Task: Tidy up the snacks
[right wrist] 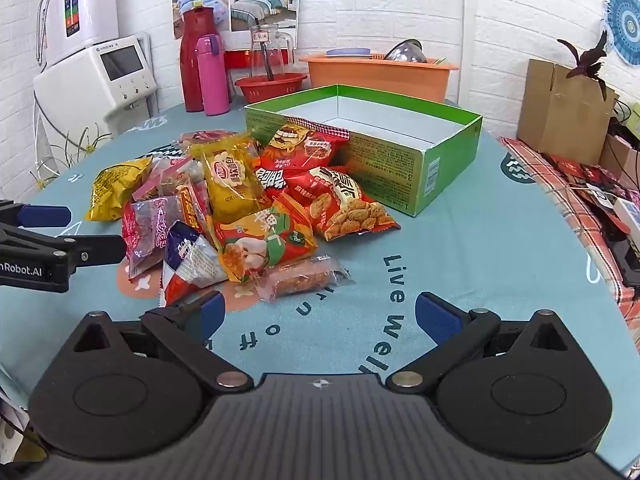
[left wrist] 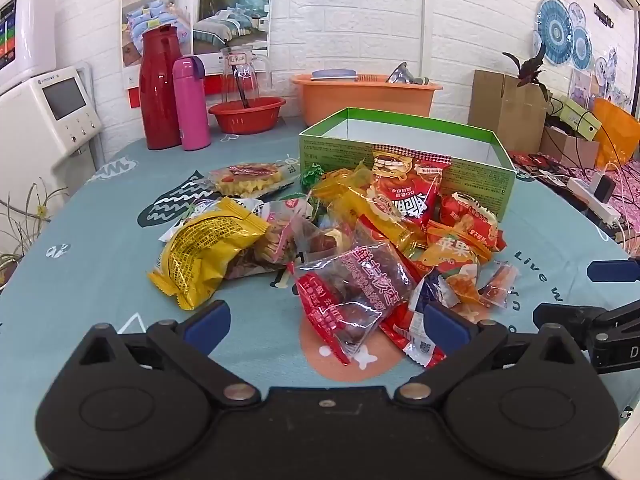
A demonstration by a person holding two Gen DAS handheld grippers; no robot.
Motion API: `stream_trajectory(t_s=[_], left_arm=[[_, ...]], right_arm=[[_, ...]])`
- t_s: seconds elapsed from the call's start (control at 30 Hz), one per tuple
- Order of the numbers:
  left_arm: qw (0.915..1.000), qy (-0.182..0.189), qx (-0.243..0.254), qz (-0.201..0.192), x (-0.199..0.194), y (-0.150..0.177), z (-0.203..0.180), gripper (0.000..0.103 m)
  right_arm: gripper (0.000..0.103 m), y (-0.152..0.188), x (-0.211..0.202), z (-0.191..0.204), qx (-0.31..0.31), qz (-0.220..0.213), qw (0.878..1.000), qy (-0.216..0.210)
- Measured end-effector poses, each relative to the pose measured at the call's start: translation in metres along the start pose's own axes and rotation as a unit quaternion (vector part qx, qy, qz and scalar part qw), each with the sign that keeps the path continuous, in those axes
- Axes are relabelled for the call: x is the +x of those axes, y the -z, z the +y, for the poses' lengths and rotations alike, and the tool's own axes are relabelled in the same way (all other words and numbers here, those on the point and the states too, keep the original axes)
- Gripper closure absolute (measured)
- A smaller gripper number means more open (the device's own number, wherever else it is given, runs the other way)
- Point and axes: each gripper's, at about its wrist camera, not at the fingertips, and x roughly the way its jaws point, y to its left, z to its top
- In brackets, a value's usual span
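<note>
A pile of snack packets lies on the teal tablecloth in front of an open green box whose inside looks empty. A red chip bag leans against the box's near wall. My left gripper hovers open just short of the pile, with the corner of a clear dark-red date packet between its spread blue fingertips, untouched. My right gripper is open over bare cloth, just short of a small clear bar packet. Each gripper shows at the edge of the other's view.
At the table's back stand a red thermos, a pink bottle, a glass jug in a red basin and an orange tub. A white appliance is at left, a cardboard box and cables at right.
</note>
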Motion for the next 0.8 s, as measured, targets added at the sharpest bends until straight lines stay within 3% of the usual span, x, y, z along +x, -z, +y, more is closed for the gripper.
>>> stream_trajectory(t_s=[0.8], left_arm=[[0.9999, 0.004, -0.007, 0.011, 0.0089, 0.0024, 0.0028, 0.0]], right_arm=[[0.0, 0.0032, 0.0095, -0.0002, 0.001, 0.011, 1.0, 0.002]])
